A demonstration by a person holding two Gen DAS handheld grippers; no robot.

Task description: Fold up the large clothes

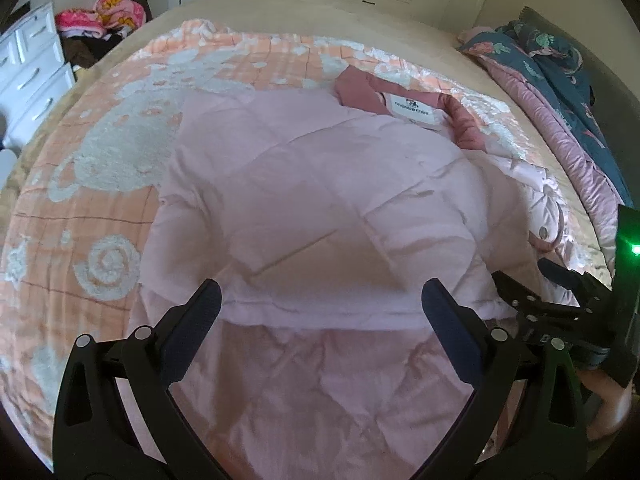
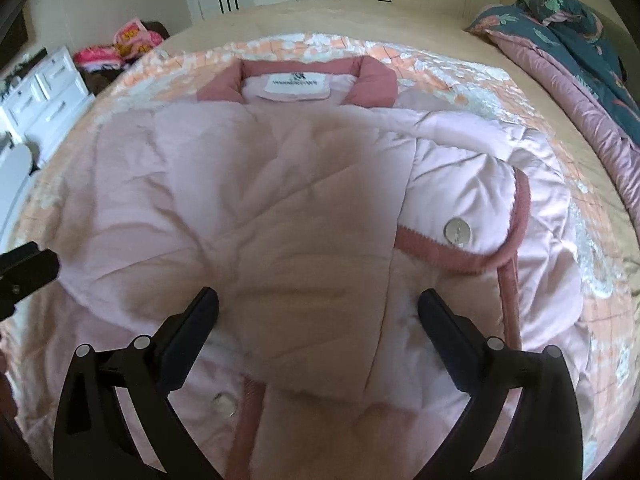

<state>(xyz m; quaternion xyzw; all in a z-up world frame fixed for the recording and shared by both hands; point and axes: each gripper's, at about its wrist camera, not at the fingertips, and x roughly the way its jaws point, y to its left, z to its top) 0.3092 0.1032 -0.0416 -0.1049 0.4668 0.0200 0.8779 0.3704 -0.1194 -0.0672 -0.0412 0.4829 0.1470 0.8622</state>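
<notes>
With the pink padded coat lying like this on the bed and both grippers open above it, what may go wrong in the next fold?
1. The pink coat is thick and puffy, so the open right gripper or left gripper may pinch only the top layer, and the fold may spring back.
2. The flap with the snap button lies loose at the right side; it may slide out and spoil the shape.
3. The patterned blanket under the coat may be caught together with the hem.

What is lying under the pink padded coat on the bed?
Under the pink coat lies an orange-and-white patterned blanket, spread over the beige bed. The blanket's part beneath the coat is covered and cannot be seen.
</notes>
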